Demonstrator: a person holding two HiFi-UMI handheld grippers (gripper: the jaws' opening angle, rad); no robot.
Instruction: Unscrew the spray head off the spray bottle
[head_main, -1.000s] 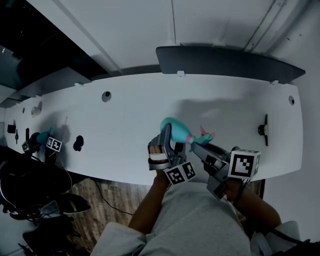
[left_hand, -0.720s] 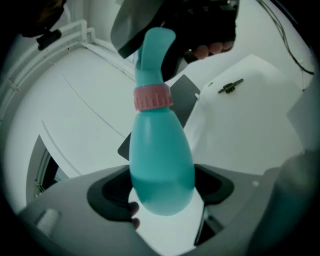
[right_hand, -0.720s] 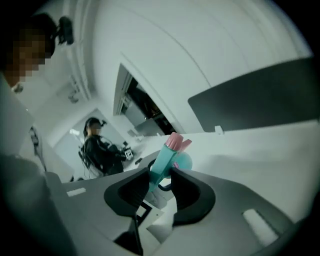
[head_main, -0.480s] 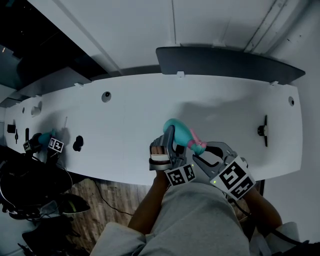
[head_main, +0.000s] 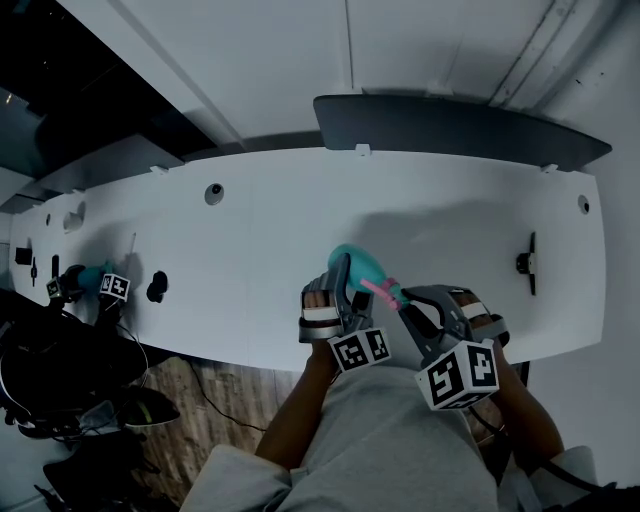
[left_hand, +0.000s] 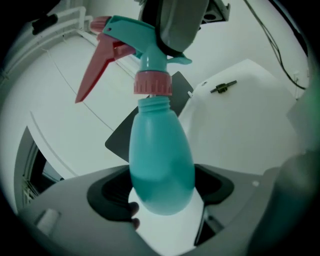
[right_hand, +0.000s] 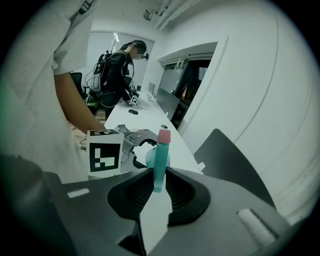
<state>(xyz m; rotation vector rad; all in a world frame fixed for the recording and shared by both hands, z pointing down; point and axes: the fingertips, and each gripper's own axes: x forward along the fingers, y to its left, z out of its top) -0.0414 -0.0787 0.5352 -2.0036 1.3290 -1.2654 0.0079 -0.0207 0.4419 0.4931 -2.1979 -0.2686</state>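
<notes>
The long white table (head_main: 270, 240) carries 1 small black lump (head_main: 157, 287) near its left end and 1 short black bar (head_main: 527, 260) near its right end.

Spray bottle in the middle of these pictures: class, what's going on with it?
A person works with a gripper in each hand above the white table. The left gripper clamps the teal spray bottle by its body. The right gripper has just been closing its jaws on the spray head. The pink collar sits above bare neck threads, so the head looks partly unscrewed.
</notes>
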